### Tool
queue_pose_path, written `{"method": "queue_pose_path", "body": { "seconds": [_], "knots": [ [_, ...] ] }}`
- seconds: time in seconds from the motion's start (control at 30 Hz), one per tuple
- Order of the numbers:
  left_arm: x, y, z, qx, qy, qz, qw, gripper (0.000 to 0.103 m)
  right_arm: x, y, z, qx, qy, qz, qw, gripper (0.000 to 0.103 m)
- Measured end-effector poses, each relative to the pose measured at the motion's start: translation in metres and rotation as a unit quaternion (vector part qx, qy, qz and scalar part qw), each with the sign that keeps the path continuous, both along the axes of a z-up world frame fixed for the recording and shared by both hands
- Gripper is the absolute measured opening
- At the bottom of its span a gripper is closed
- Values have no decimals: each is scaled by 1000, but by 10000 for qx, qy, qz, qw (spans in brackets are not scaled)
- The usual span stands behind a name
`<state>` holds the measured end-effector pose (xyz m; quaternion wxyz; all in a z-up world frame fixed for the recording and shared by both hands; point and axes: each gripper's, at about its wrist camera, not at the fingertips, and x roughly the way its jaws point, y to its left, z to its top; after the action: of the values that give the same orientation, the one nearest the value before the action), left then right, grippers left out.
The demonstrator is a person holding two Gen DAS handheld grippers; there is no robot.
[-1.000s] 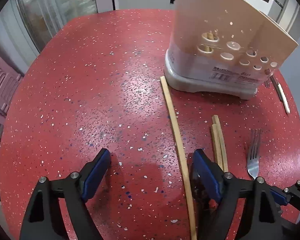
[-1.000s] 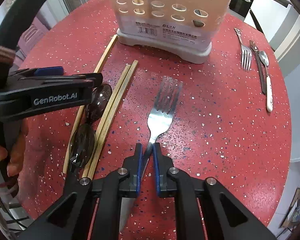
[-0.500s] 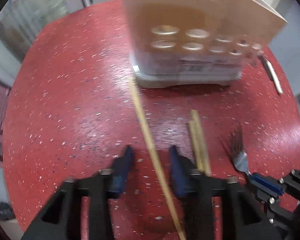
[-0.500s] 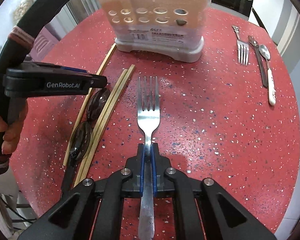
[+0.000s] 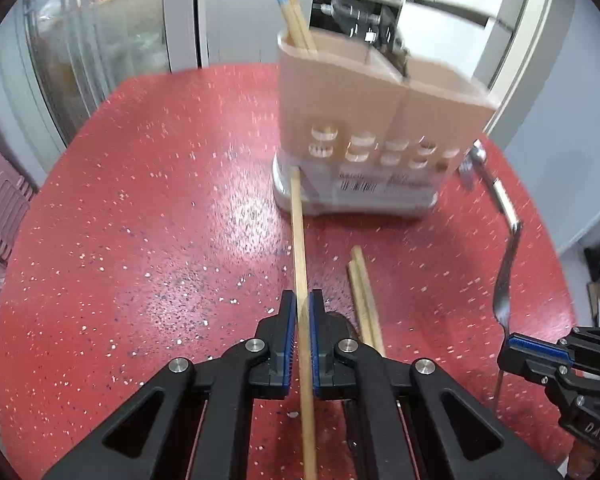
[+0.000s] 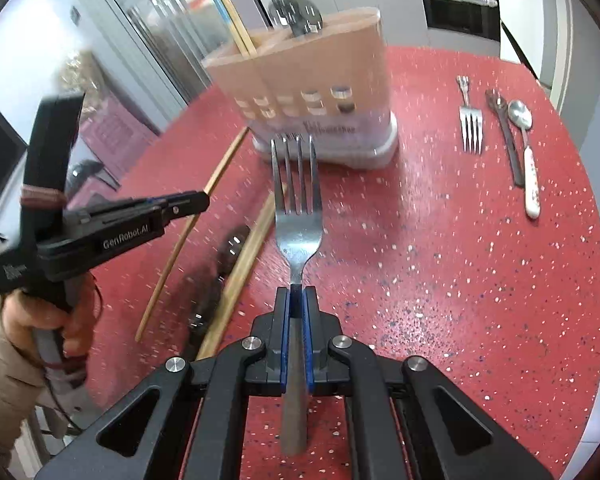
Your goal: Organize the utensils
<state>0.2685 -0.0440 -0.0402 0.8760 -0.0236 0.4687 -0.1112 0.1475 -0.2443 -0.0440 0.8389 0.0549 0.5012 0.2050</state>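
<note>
With left tongs (image 5: 300, 312) clenched on the chopstick (image 5: 298, 240) and right tongs (image 6: 298, 300) on the fork (image 6: 298, 216), each should be tipped upright before being lowered into the caddy (image 5: 380, 120) at upper centre frame.

Both my wrist cameras are looking forward, low and close over the red table (image 5: 148, 240); both are catching the utensil holder (image 5: 380, 120) and each other's gripper.

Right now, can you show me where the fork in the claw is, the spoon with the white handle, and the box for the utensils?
fork (image 6: 298, 236): right wrist view, neck below tines.
spoon (image 6: 531, 176): right wrist view, white handle.
utensil box (image 6: 300, 68): right wrist view, front wall.
</note>
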Motion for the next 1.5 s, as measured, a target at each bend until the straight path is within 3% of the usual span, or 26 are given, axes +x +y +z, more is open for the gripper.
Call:
{"method": "queue_pose_path", "body": {
  "seconds": [0.17, 0.27, 0.4, 0.5, 0.63, 0.7, 0.83, 1.0, 1.2, 1.33, 1.37, 1.4, 1.43, 1.5],
  "knots": [
    [-17, 2, 20, -196, -261, 35, 9995, 24, -7, -7, 18, 224, -289, -57, 9993, 6],
    [-25, 18, 18, -244, -211, -19, 9995, 24, 1, 3, 22, 268, -381, -48, 9989, 2],
    [-22, 26, 3, 274, -101, 220, 9993, 25, 3, 4, 27, 259, -494, -16, 9984, 2],
    [-18, 30, 0, 379, -28, 395, 9985, 25, 4, 6, 28, 245, -480, -3, 9985, 2],
    [-14, 42, -2, 402, 76, 557, 9976, 25, 11, -2, 16, 262, -105, -179, 9994, 3],
    [-15, 48, -2, 410, 90, 599, 9973, 25, 21, -11, 4, 369, 310, -369, 9982, 7],
    [-11, 54, -9, 325, 285, 604, 9972, 25, 32, -24, -8, 346, 607, -683, 9952, 51],
    [-10, 59, -19, 321, 405, 675, 9964, 25, 46, -33, -18, 298, 894, -1067, 9898, 51],
    [-25, 68, -18, 245, 140, 809, 9963, 25, 50, -30, -26, 280, 1050, -1124, 9877, 51],
    [-38, 78, -13, -373, -107, 736, 9965, 26, 47, -28, -28, 267, 1041, -1086, 9883, 51],
    [-41, 78, -11, -511, -192, 576, 9968, 53, 46, -27, -28, 268, 1031, -1082, 9884, 51],
    [-45, 78, -6, -507, -322, 504, 9969, 89, 46, -27, -27, 271, 1021, -1079, 9885, 51],
    [-48, 76, -5, -504, -533, 425, 9964, 103, 46, -27, -26, 270, 1007, -1080, 9887, 51],
    [-50, 72, -10, -374, -830, 421, 9950, 103, 45, -27, -25, 260, 976, -1079, 9890, 51]
  ]
}}
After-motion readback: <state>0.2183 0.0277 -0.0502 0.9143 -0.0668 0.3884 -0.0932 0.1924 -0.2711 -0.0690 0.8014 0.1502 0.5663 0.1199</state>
